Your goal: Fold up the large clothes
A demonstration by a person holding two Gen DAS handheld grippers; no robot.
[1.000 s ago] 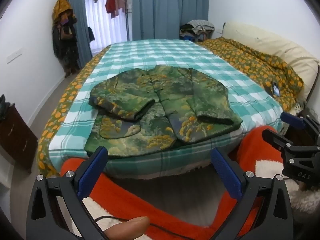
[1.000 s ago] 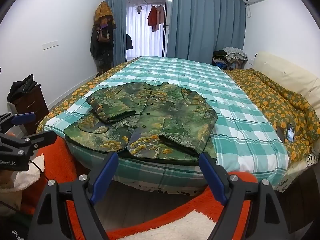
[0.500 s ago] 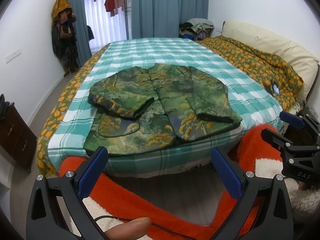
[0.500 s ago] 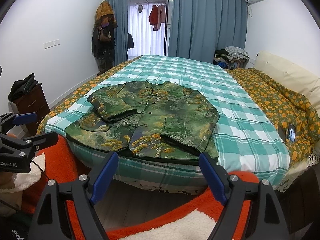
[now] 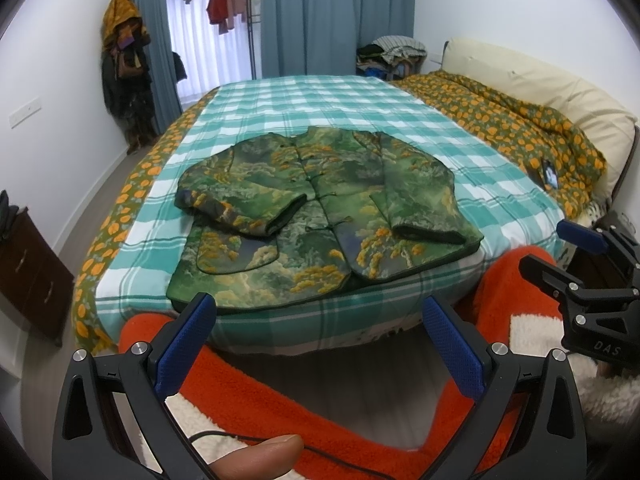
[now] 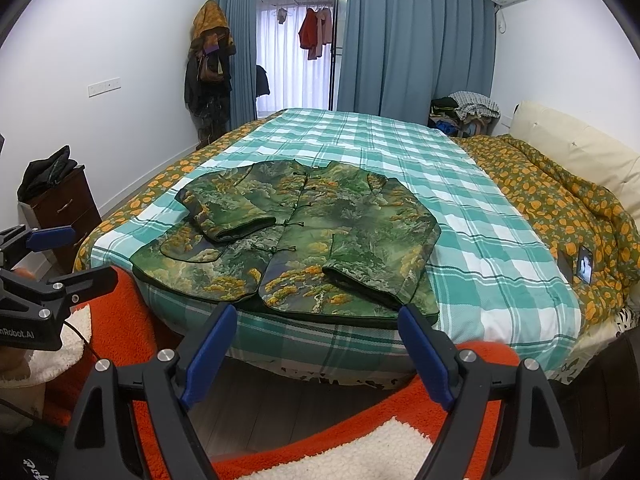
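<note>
Both grippers have been raised slightly. The jacket [image 5: 320, 216] lies at 12 o'clock, hem nearest; left gripper [image 5: 320, 344] and right gripper [image 6: 320, 344] are held wide open, empty, equally near.

Green jacket [image 5: 320, 216] flat on checked bed [image 5: 500, 208]

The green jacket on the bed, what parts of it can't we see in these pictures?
- Jacket back: both views, it lies front up on the checked blanket.
- Chest under the folded sleeves: both views, sleeves cover it.
- Hem middle: right wrist view, right claw fingers overlap it.
- Button knots: too small.
- Phone screen: too small.
</note>
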